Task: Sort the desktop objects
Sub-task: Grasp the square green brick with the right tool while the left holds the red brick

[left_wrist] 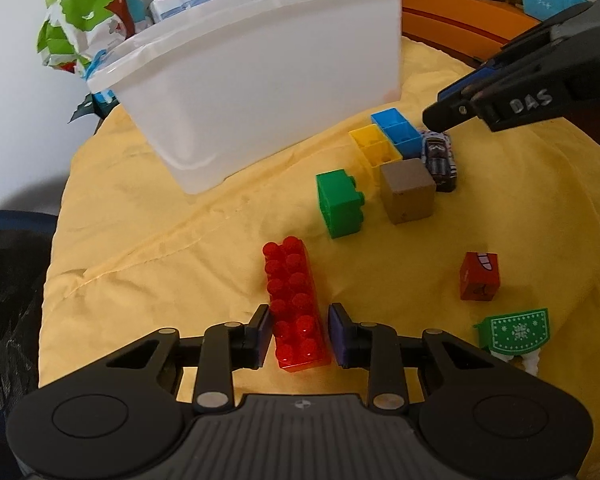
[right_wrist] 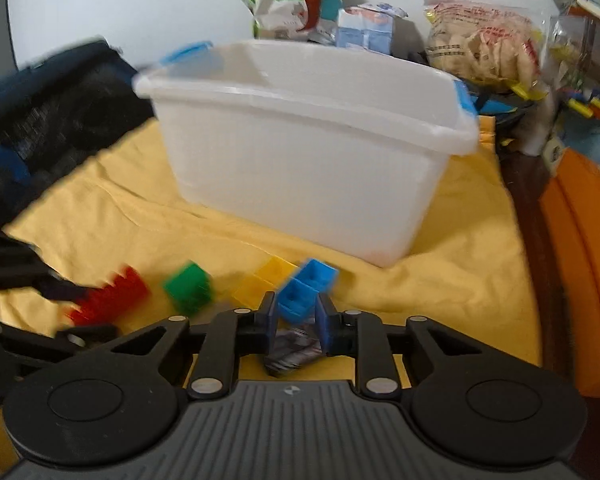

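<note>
Yellow cloth [left_wrist: 148, 240] covers the desk, and on it we see the red brick [left_wrist: 296, 304] lying lengthwise between the parted pads of the left gripper [left_wrist: 299, 334], a narrow gap showing at each side. Beyond it lie the green brick [left_wrist: 340, 204], brown cube [left_wrist: 408, 190] and white bin [left_wrist: 260, 92]. Our right gripper [right_wrist: 298, 324] stands part-open over the toy car [right_wrist: 294, 350], just short of the blue brick [right_wrist: 306, 290].
</note>
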Motion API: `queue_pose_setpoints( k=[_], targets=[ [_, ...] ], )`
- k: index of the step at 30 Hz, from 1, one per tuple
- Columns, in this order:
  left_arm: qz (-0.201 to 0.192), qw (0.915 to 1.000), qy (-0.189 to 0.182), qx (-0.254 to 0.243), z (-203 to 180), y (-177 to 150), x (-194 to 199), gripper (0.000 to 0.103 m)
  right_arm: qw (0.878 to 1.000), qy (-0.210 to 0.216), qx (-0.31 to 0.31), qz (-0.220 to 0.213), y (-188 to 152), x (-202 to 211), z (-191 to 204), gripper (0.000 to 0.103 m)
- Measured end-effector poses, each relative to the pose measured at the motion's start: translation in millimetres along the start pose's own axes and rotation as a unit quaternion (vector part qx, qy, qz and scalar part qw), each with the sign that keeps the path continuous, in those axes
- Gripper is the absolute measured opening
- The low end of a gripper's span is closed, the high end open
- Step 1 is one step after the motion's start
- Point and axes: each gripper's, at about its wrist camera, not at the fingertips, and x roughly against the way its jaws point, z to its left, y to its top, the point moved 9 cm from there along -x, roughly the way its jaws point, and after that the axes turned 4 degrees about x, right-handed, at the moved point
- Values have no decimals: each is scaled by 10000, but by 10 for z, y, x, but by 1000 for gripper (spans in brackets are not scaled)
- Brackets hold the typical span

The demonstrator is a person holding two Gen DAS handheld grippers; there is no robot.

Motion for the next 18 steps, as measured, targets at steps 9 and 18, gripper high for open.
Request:
queue_pose_setpoints(
  k=[9,18],
  targets=[
    [-27,9998,-204,61,6,9,-21,33,9994,235,-150,197,-120,28,-56,24],
    [-38,9998,-207,-12,-13,1,-11,35,9867,1108,1184,-72,156,-28,712,30]
  ],
)
